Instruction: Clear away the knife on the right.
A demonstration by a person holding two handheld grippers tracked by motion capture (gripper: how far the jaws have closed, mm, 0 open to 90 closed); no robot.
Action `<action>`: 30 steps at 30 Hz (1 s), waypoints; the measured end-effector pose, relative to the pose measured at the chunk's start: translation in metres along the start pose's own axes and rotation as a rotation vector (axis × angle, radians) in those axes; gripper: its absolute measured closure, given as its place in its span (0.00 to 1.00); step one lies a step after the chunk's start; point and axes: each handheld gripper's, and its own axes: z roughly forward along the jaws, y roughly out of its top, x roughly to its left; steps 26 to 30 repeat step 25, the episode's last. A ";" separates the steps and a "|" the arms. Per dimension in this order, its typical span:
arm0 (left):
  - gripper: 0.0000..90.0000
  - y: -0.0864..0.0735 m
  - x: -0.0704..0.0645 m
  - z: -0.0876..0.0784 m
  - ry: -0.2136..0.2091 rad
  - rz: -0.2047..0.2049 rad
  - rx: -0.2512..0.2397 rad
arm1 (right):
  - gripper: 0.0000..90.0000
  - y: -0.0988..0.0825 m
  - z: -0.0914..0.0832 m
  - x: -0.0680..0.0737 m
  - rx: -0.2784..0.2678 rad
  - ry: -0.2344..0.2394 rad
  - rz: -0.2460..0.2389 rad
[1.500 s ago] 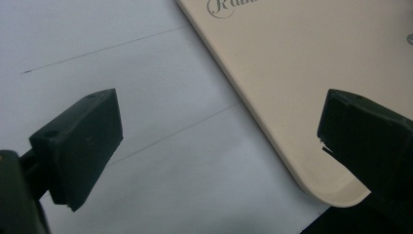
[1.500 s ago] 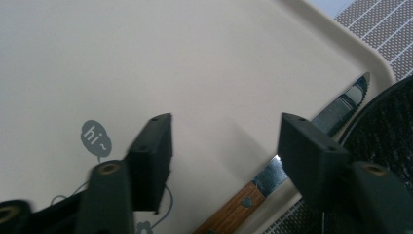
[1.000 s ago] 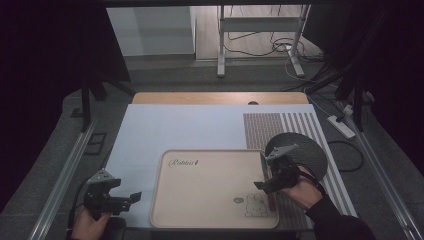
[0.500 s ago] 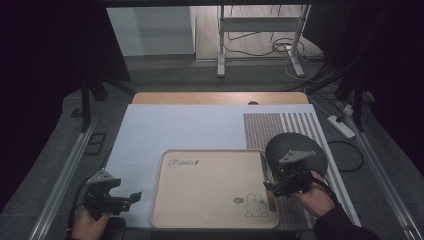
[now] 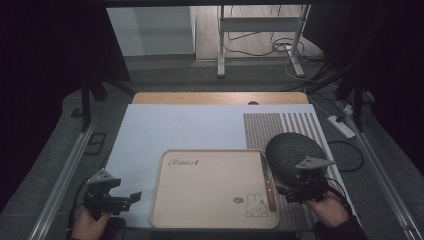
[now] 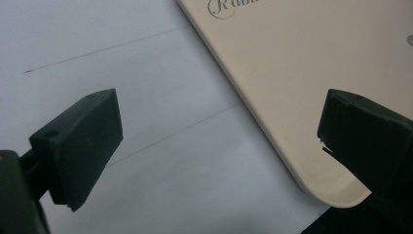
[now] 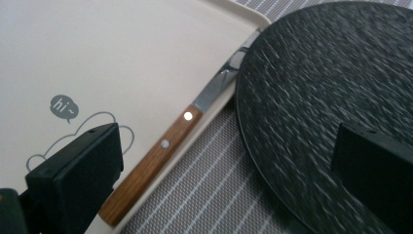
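The right gripper (image 7: pixel 224 165), spread wide and empty, should centre on the knife (image 7: pixel 160 146) handle before closing, clear of the plate (image 7: pixel 331 97).

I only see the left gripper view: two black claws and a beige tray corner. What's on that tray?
Observer: A knife with a wooden handle lies along the right rim of the tray.
Operator: What's past it?
Observer: A round black plate, on a striped mat close beside the tray.
Operator: Is anything holding the knife?
Observer: No. The right claw is open near the handle, with nothing gripped.
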 end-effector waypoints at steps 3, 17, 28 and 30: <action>0.04 0.000 0.000 0.000 0.000 -0.001 0.000 | 0.00 -0.005 -0.005 -0.001 -0.005 -0.007 0.013; 0.04 0.000 0.001 -0.001 -0.002 -0.004 -0.001 | 0.00 -0.023 -0.027 -0.003 -0.044 -0.052 0.068; 0.03 0.000 0.001 0.000 -0.004 -0.010 -0.005 | 0.00 -0.031 -0.038 -0.004 -0.061 -0.076 0.090; 0.03 0.000 0.001 0.000 -0.004 -0.010 -0.005 | 0.00 -0.031 -0.038 -0.004 -0.061 -0.076 0.090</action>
